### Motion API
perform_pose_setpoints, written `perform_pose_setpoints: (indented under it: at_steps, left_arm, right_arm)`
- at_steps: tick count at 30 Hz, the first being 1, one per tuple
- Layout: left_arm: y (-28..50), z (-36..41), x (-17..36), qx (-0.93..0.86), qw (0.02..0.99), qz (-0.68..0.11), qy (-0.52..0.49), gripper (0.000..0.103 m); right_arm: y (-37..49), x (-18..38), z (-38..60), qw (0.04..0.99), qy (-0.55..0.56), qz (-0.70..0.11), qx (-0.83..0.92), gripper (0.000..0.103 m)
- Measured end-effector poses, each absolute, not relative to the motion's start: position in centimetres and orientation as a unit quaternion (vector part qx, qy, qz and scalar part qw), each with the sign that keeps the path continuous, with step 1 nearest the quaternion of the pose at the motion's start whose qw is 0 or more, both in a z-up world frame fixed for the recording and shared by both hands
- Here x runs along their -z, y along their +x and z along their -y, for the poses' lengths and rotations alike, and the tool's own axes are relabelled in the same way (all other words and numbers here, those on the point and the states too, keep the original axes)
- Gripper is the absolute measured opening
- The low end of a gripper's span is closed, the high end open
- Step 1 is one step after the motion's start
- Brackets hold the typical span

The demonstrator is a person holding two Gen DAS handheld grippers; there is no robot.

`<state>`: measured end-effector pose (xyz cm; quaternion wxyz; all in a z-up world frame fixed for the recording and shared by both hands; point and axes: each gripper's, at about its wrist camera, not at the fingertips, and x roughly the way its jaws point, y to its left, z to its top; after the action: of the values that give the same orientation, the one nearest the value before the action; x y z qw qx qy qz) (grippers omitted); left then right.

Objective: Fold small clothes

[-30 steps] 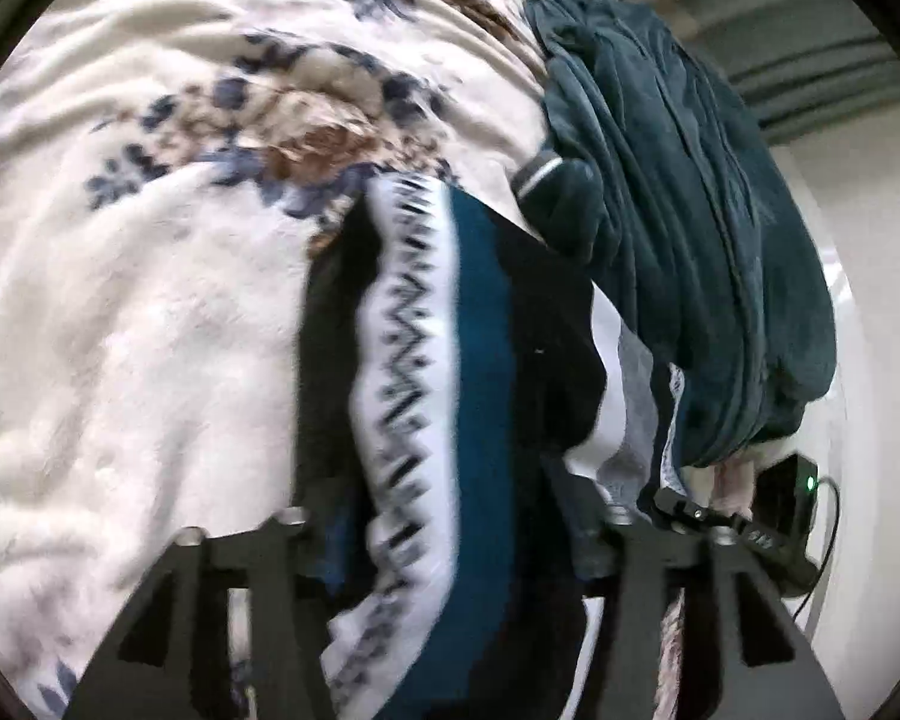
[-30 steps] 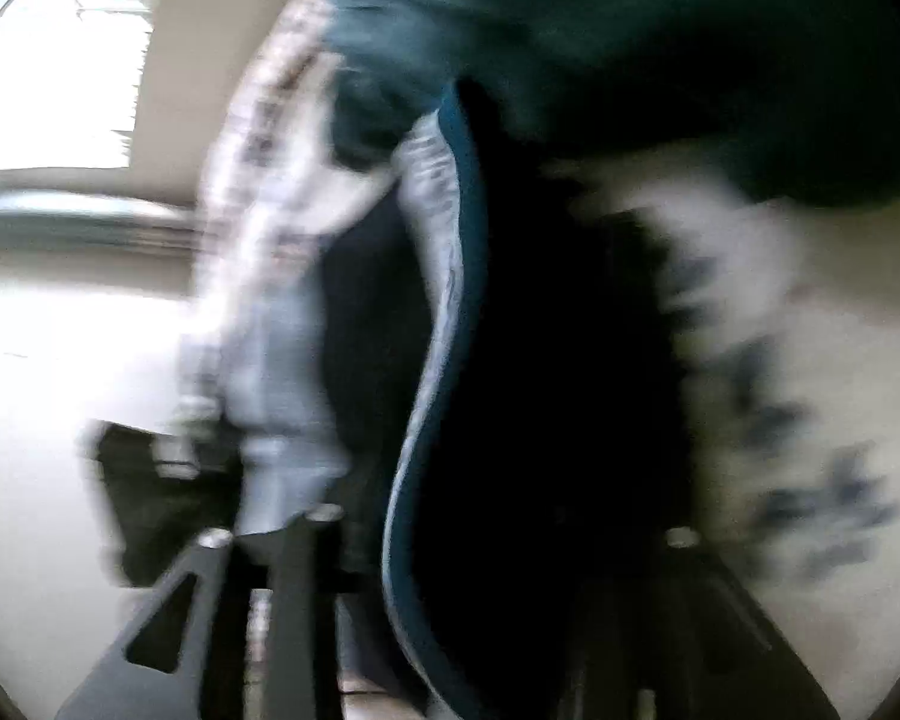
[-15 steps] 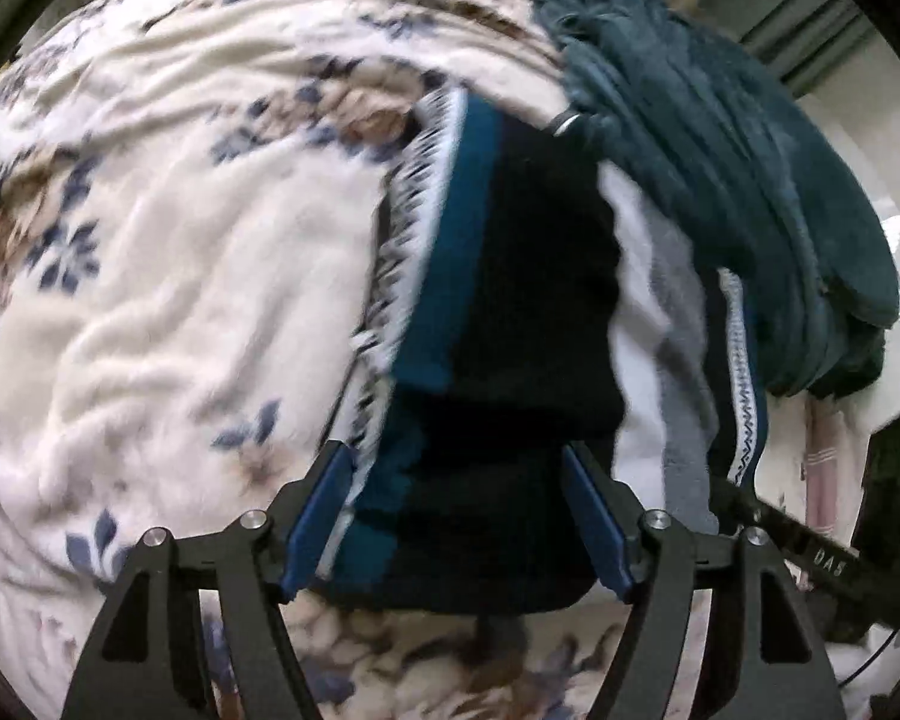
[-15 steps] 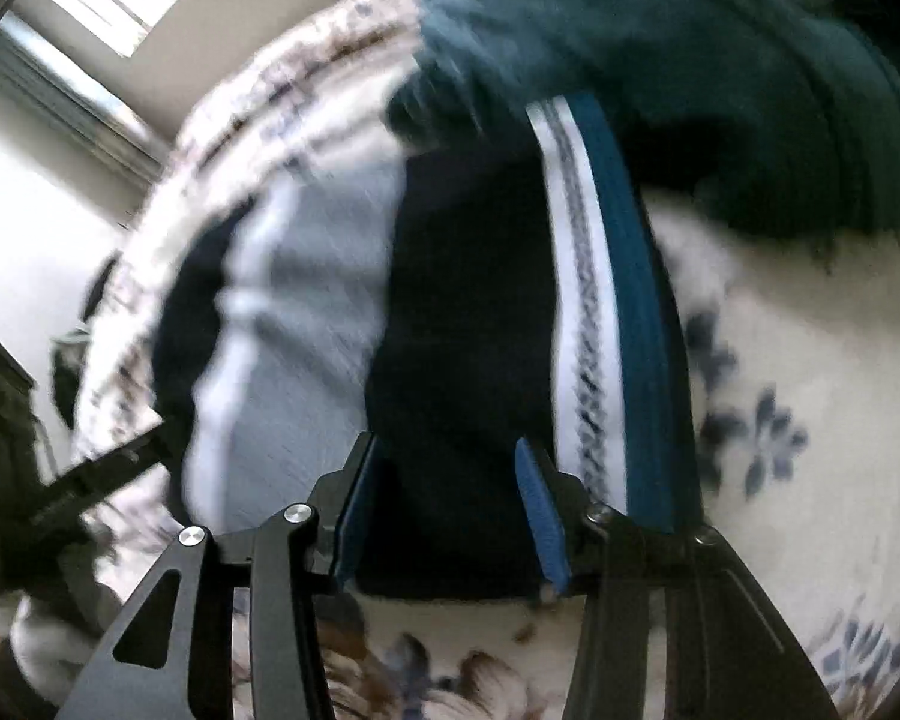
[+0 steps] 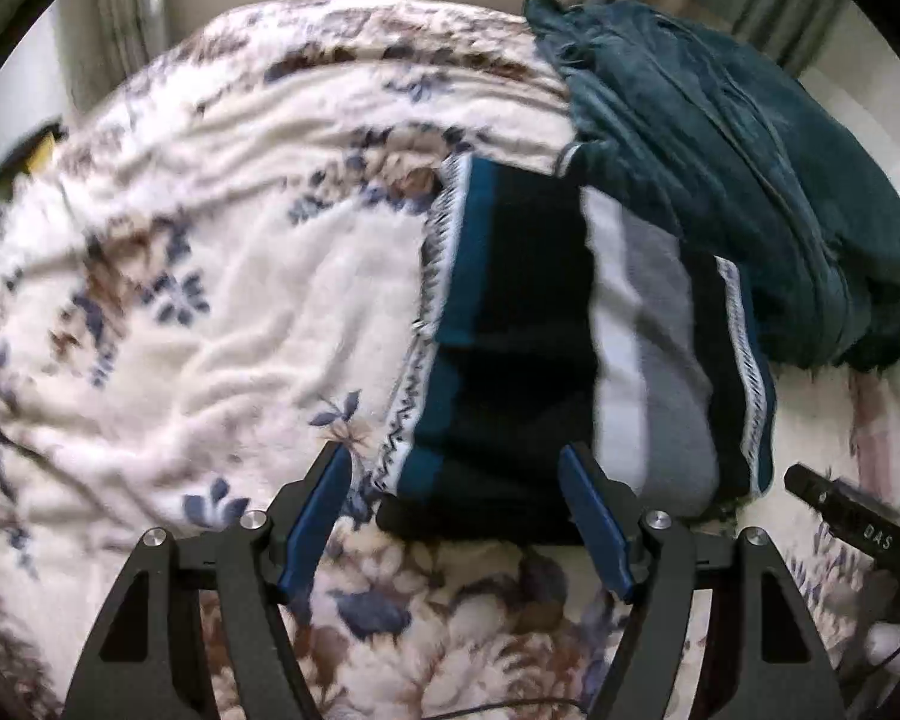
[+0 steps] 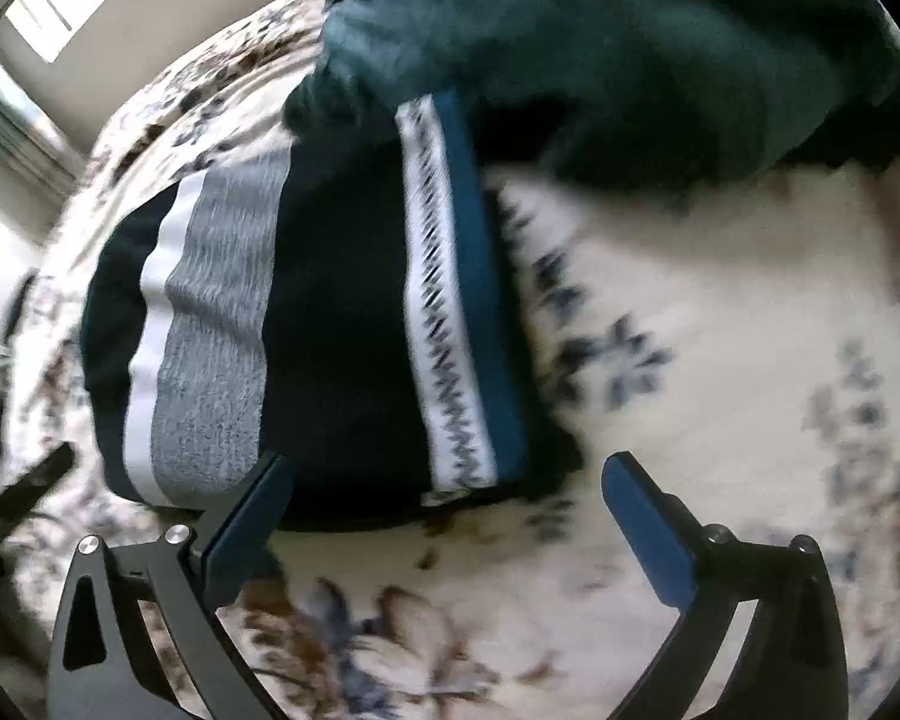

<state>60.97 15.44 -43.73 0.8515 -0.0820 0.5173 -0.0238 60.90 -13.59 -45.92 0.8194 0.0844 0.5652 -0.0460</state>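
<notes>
A folded striped sweater (image 5: 528, 324), black with teal, white zigzag and grey bands, lies flat on the floral blanket (image 5: 222, 276). My left gripper (image 5: 456, 468) hovers at the sweater's near edge; its jaws are opening and the blue pads stand clear of the cloth. In the right wrist view the same sweater (image 6: 330, 324) lies ahead of my right gripper (image 6: 444, 480), whose jaws are opening wide, with only the garment's near corner between the pads and neither pad pressing it.
A dark teal fleece garment (image 5: 738, 180) is heaped behind the sweater at the right; it also fills the top (image 6: 600, 48) of the right wrist view. The other gripper's black body (image 5: 852, 522) pokes in at the right. Curtains and a wall stand beyond the bed.
Both grippers let go of the sweater and drew back and up; it went from hanging bunched between the jaws to lying folded on the blanket. The right jaws spread much wider.
</notes>
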Motion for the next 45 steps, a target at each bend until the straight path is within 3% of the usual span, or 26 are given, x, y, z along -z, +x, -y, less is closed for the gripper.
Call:
perform_pose_setpoints:
  at_steps: [6,29,45]
  left_arm:
    - [57.1,-12.2,38.0,0.012,0.863,-0.503,-0.036,0.083]
    - [36.2,-8.2,12.1,0.005,0.911,-0.411,-0.031,0.083]
    - [28.1,-7.5,5.5,-0.005,0.931,-0.364,-0.027,0.083]
  right_arm:
    - [57.3,38.3,13.6,0.839,0.025,-0.537,0.09,0.103]
    - [31.2,5.6,13.2,0.915,-0.008,-0.4,0.056,0.103]
    - [20.2,-5.5,13.9,0.938,-0.008,-0.346,0.018,0.103]
